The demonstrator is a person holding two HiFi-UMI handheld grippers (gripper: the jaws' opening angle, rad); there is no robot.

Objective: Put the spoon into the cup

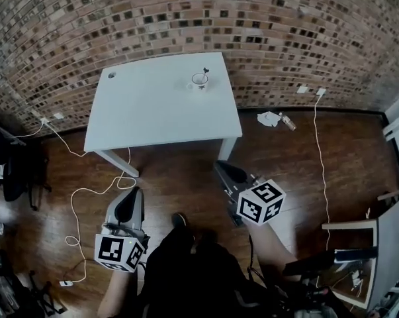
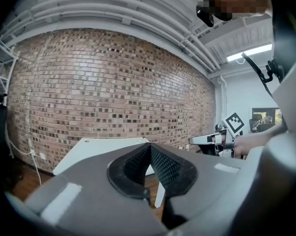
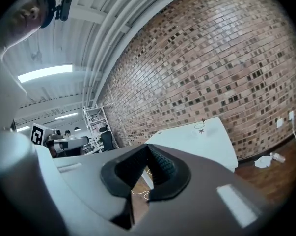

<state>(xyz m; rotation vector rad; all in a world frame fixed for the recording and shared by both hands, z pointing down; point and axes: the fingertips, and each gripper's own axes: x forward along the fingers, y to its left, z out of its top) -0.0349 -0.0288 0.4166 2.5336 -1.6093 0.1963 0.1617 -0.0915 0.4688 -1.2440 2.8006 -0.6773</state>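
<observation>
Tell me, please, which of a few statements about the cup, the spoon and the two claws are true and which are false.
1. The spoon stands in the cup. True.
2. The cup is on the floor. False: it stands on the white table, near its far right corner.
3. The left claw is shut with nothing in it. True.
4. The right claw holds the spoon. False: it is shut and empty, well short of the table.
</observation>
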